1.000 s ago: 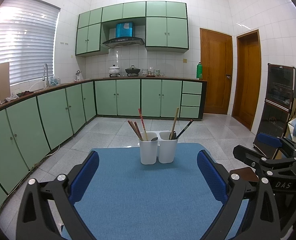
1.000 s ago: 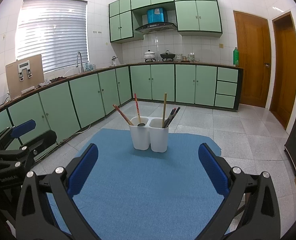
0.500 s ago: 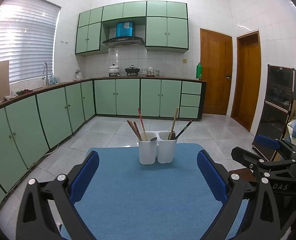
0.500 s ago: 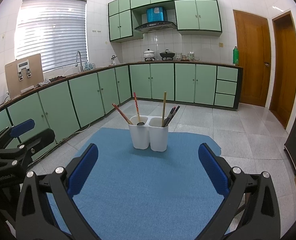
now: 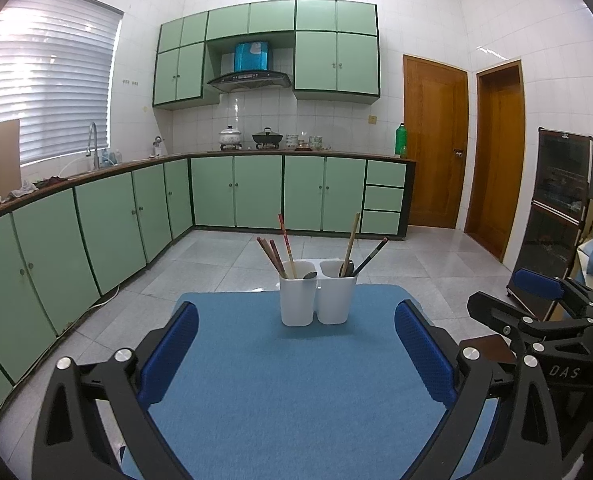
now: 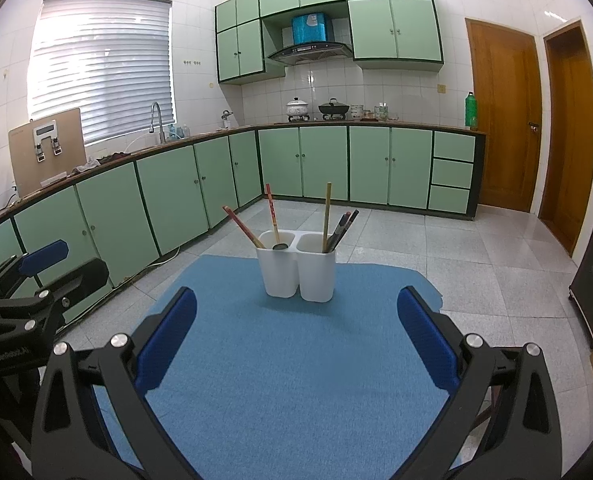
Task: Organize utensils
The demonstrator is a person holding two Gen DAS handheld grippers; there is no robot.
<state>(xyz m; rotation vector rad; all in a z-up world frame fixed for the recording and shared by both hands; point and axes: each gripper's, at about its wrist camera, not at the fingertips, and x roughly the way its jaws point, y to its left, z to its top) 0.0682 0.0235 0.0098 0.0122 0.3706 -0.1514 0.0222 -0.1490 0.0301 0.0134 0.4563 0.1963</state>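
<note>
Utensil holder (image 5: 317, 294) slightly farther off than before.

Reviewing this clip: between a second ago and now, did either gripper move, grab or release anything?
Almost nothing changed. The left gripper drifted very slightly, so the white utensil holder shifts a touch in its view; the right gripper barely moved. Both remain open and empty. Holder, chopsticks and blue mat are unmoved.

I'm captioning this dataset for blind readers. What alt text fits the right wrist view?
A white two-compartment utensil holder with chopsticks and other utensils stands on a blue mat, framed by the open, empty right gripper. The left gripper shows at the left edge, and green kitchen cabinets line the background.
</note>
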